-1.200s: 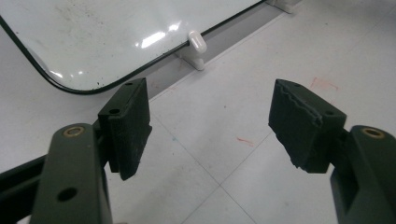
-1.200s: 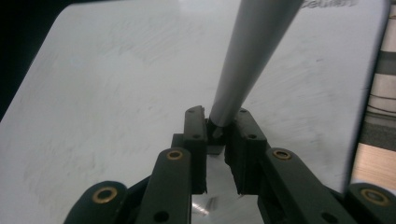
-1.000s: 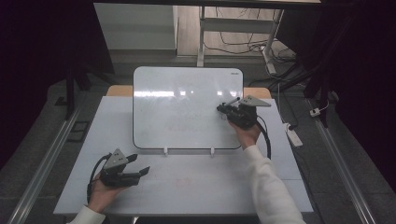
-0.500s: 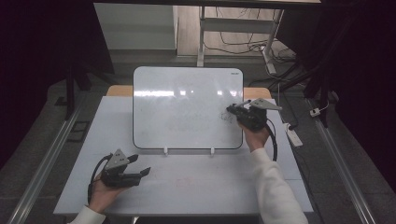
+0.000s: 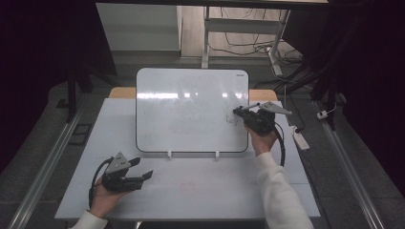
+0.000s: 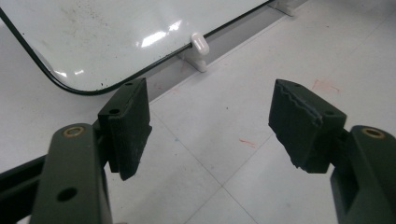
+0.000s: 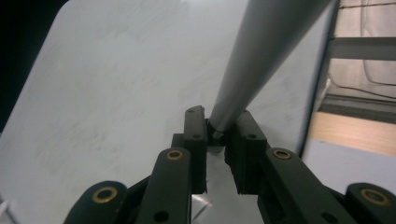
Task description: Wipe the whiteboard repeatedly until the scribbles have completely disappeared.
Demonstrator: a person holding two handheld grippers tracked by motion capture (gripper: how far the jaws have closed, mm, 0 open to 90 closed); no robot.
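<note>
A white dry-erase board (image 5: 186, 109) stands tilted back on two small white feet at the middle of the white table (image 5: 200, 191). My right gripper (image 5: 239, 113) is at the board's right side, shut on a pale grey marker (image 5: 249, 107). Small dark scribbles (image 5: 232, 120) sit on the board just beside it. In the right gripper view the marker (image 7: 261, 56) rises from between the closed jaws (image 7: 219, 128) in front of the board (image 7: 107, 102). My left gripper (image 5: 143, 168) rests low at the table's front left, open and holding nothing. Its pads (image 6: 130, 126) point toward the board's lower corner (image 6: 93, 46).
A white foot clip (image 6: 200, 45) holds the board's bottom edge. Faint red marks (image 6: 246, 142) stain the table. A white power strip (image 5: 300, 138) lies off the table's right edge. Desk legs and cables (image 5: 248, 43) stand behind the board.
My right gripper with the marker has shifted a little to the right along the board's right side. The left gripper has stayed where it was.
</note>
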